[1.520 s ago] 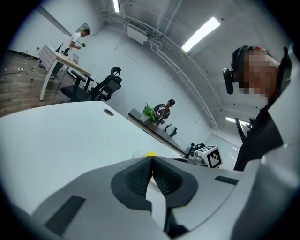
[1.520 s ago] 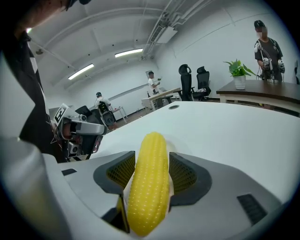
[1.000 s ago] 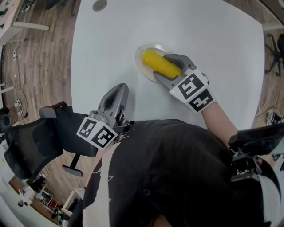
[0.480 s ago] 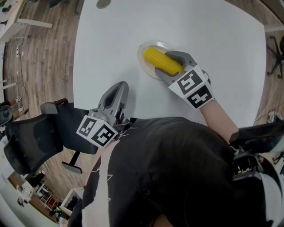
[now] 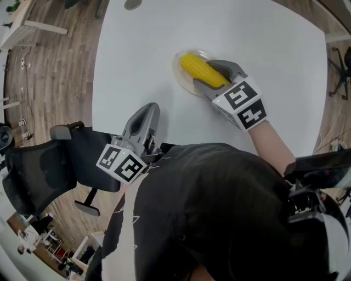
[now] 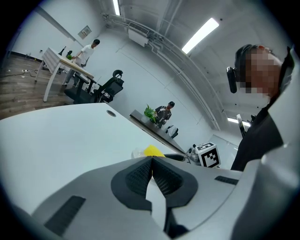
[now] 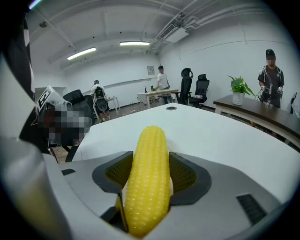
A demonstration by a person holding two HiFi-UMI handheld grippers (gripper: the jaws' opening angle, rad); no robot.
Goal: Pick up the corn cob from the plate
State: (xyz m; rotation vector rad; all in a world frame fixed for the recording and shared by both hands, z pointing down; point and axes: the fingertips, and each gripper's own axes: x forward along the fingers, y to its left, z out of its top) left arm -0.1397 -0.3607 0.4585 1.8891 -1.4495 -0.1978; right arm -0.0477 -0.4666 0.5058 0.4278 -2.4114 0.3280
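A yellow corn cob (image 5: pixel 198 68) (image 7: pixel 147 178) is held between the jaws of my right gripper (image 5: pixel 216 74) (image 7: pixel 150 176), which is shut on it. The cob sticks out forward past the jaws, over the clear plate (image 5: pixel 184 81) on the white table. In the right gripper view the plate is hidden beneath the cob and the jaws. My left gripper (image 5: pixel 147 118) (image 6: pixel 151 176) rests near the table's front edge, shut with nothing in it. From the left gripper view the cob (image 6: pixel 153 151) and the plate (image 6: pixel 138 153) show far off.
The white table (image 5: pixel 263 60) carries only the plate, with a round grommet (image 5: pixel 132 4) at its far edge. A black office chair (image 5: pixel 49 164) stands at the left on the wooden floor. Several people, desks and chairs stand far back in the room.
The right gripper has tilted up with the corn cob in it, and the cob now sits higher over the plate. The left gripper has stayed put.
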